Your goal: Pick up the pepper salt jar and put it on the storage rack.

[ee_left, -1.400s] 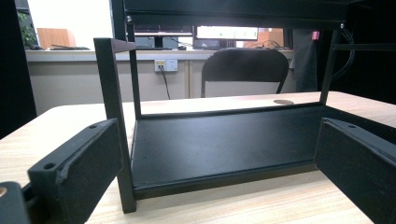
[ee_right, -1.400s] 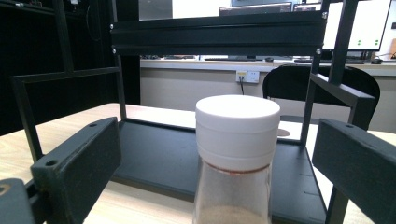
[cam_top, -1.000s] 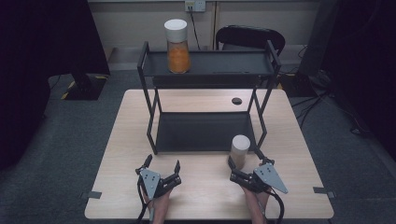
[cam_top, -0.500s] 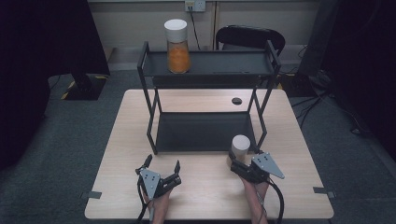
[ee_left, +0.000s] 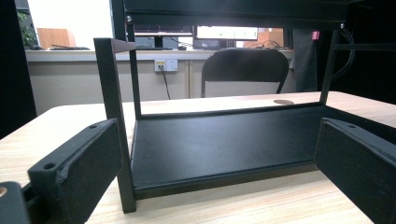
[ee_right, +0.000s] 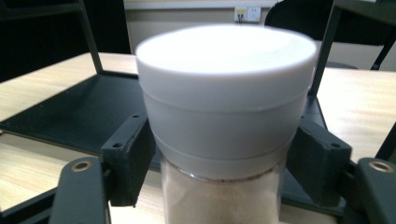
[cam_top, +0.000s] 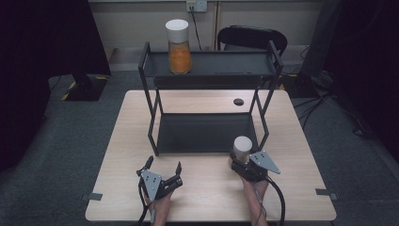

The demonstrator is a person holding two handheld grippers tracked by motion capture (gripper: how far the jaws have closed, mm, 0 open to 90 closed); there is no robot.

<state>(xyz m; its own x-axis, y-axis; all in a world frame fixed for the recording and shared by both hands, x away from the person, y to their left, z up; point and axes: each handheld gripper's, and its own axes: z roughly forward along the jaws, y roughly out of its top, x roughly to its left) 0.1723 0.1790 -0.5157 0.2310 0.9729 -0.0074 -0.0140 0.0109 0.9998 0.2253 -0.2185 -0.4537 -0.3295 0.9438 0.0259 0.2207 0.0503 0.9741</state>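
A jar with a white lid and pale brown powder [cam_top: 242, 146] stands on the table at the front right corner of the black rack [cam_top: 209, 63]. My right gripper [cam_top: 239, 159] is around it. In the right gripper view the jar [ee_right: 224, 107] stands between both pads [ee_right: 130, 158], which press on its sides just below the lid. These jaws have just been closing with the jar between them. My left gripper [cam_top: 164, 164] rests on the table at the front left, open and holding nothing. It faces the rack's lower shelf [ee_left: 224, 140].
A taller jar of orange contents [cam_top: 179, 47] stands on the rack's top shelf at the left. A small dark disc [cam_top: 238, 101] lies on the table behind the rack. A black chair [cam_top: 251, 35] stands beyond the table's far edge.
My right gripper has moved forward and left up to the powder jar, and its jaws have closed onto it. The jar and the left gripper have stayed in place.
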